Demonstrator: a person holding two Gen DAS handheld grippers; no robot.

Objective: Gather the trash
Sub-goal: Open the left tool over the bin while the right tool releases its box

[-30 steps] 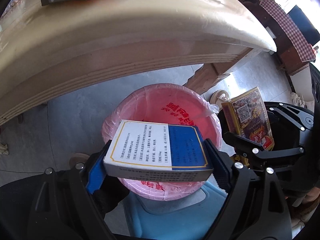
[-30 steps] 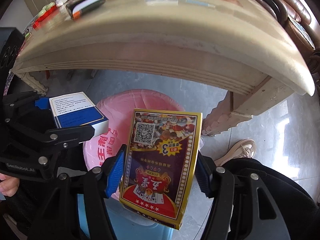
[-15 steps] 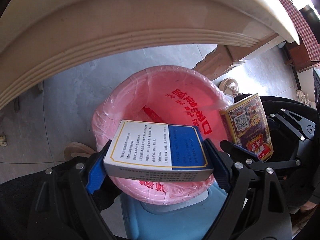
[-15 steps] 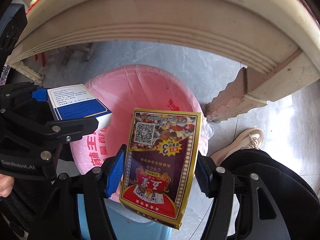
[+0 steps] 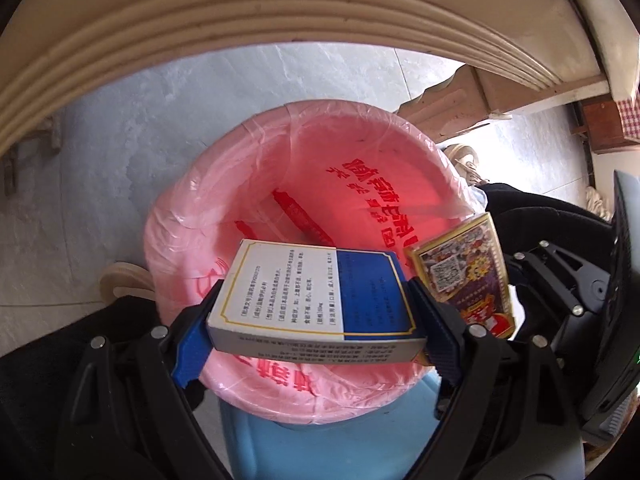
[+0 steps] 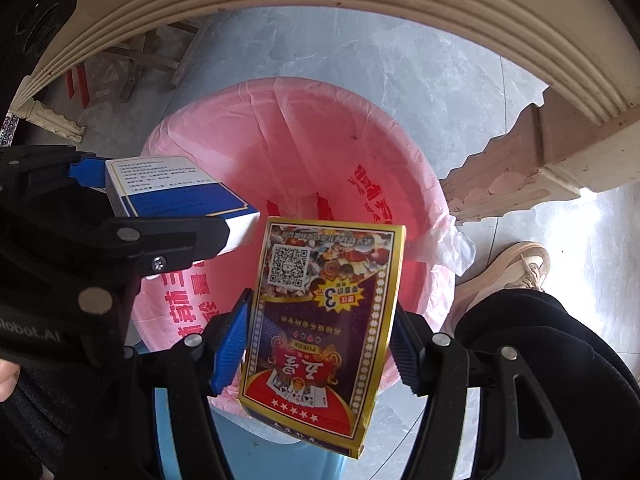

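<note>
My left gripper point(image 5: 316, 320) is shut on a white and blue medicine box point(image 5: 312, 300), held flat over the near rim of a blue bin lined with a pink bag point(image 5: 320, 184). My right gripper point(image 6: 320, 344) is shut on a gold-edged playing card box point(image 6: 320, 320), held upright over the same pink bag point(image 6: 312, 152). The card box point(image 5: 464, 276) shows just right of the medicine box in the left wrist view. The medicine box point(image 6: 176, 196) shows at the left in the right wrist view. Both boxes hang above the bag's mouth, close together.
The cream table's moulded edge point(image 5: 240, 28) arches over the bin, with a carved table leg point(image 6: 520, 168) to the right. A person's beige shoe point(image 6: 504, 272) and black trouser leg point(image 6: 540, 344) stand beside the bin on the grey tiled floor point(image 6: 400, 52).
Both grippers have sunk toward the bin with their boxes; the tabletop and the things on it have slid out of view, and the pink bag fills more of each picture.
</note>
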